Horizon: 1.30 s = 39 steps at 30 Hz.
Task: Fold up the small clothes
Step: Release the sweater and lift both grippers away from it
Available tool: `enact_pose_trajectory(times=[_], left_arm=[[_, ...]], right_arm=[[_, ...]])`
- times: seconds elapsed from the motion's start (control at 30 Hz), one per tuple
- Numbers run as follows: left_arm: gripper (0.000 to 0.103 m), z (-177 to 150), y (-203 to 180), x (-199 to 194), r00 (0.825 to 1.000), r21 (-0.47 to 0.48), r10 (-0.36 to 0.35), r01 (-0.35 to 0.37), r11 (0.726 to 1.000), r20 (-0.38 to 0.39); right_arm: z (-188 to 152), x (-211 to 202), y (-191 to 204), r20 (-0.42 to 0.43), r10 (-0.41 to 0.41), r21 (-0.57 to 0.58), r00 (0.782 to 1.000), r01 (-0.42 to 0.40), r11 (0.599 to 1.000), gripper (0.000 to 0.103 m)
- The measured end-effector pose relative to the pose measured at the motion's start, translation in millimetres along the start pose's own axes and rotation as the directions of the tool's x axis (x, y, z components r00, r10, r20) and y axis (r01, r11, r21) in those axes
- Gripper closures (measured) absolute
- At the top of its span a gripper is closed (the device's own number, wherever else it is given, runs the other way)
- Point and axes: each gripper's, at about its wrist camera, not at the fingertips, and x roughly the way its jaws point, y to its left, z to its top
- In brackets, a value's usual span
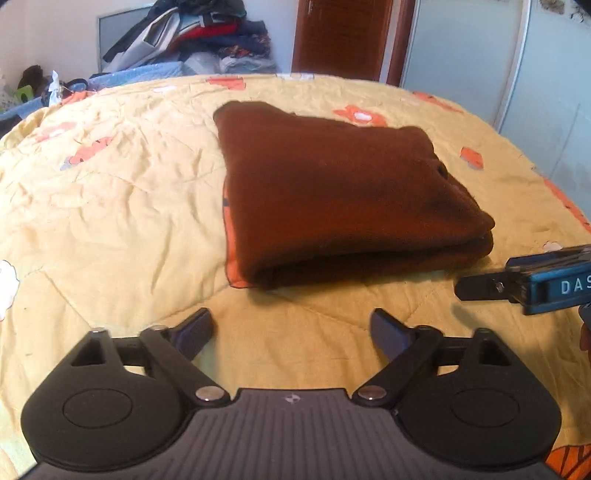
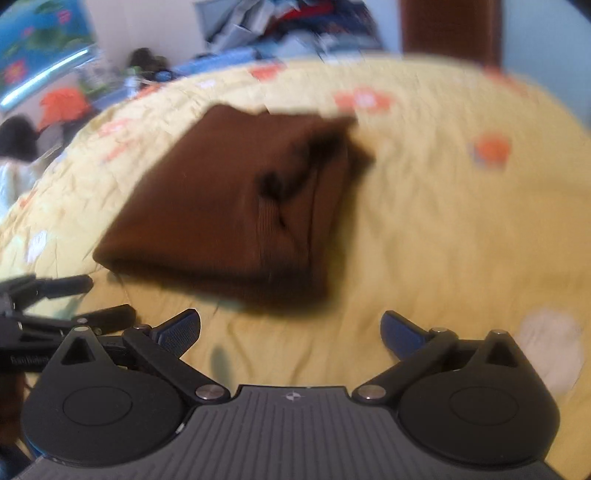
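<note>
A brown garment [image 1: 332, 192] lies folded into a thick rectangle on the yellow bedspread [image 1: 110, 206]. My left gripper [image 1: 291, 328] is open just short of its near edge, with only bedspread between the fingers. The right gripper shows in the left wrist view as a blue and black finger [image 1: 517, 284] at the right edge. In the blurred right wrist view the brown garment [image 2: 229, 214] sits ahead and to the left. My right gripper [image 2: 291, 330] is open and empty, near the garment's front edge. The left gripper's black fingers [image 2: 66, 286] enter at the left.
A heap of mixed clothes [image 1: 207, 33] is piled beyond the far side of the bed. A brown wooden door [image 1: 343, 37] and pale sliding panels [image 1: 480, 55] stand behind. The bedspread carries orange flower prints [image 1: 358, 115] and runs wide around the garment.
</note>
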Motion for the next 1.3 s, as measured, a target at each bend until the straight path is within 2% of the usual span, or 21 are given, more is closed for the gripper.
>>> enact_pose_trajectory(times=[0.03, 0.13, 0.27, 0.73, 0.83, 0.9, 1.0, 1.13, 1.3], left_arm=[[0.001, 1, -1, 3, 1.000, 0.006, 0.015, -0.015, 1.000, -0.002], [0.000, -4, -13, 7, 0.998, 0.052, 0.062, -0.063, 0.997, 0.004], [0.000, -6, -12, 8, 0.998, 0.051, 0.058, -0.058, 0.997, 0.006], [0.000, -3, -12, 8, 0.998, 0.044, 0.061, -0.061, 0.997, -0.012], [0.000, 3, -1, -1, 0.998, -0.038, 0.059, -0.059, 0.998, -0.012], [0.000, 8, 9, -3, 0.999, -0.086, 0.049, -0.049, 0.995, -0.002], [0.000, 14, 20, 4, 0.999, -0.128, 0.041, -0.046, 0.991, -0.035], [0.000, 16, 15, 12, 0.997, -0.115, 0.058, -0.064, 0.991, -0.052], [0.000, 19, 6, 15, 0.995, -0.084, 0.083, -0.088, 0.993, -0.054]], right_arm=[[-2, 0, 5, 0.020, -0.029, -0.002, 0.999, 0.029, 1.000, 0.000], [-4, 9, 20, 0.002, -0.103, -0.035, 0.995, 0.103, 0.994, 0.000], [-10, 14, 30, 0.011, -0.164, -0.069, 0.986, 0.165, 0.984, 0.000], [-10, 14, 31, 0.017, -0.179, -0.073, 0.984, 0.180, 0.981, 0.000], [-6, 12, 26, 0.001, -0.155, -0.056, 0.988, 0.155, 0.986, 0.000], [-4, 4, 17, 0.009, -0.105, -0.001, 0.994, 0.105, 0.994, 0.000], [-1, -3, 3, 0.017, -0.099, 0.076, 0.995, 0.097, 0.992, 0.000], [1, 1, 0, 0.007, -0.138, 0.071, 0.990, 0.137, 0.988, 0.000], [-3, 11, 12, 0.001, -0.184, -0.005, 0.983, 0.184, 0.983, 0.000]])
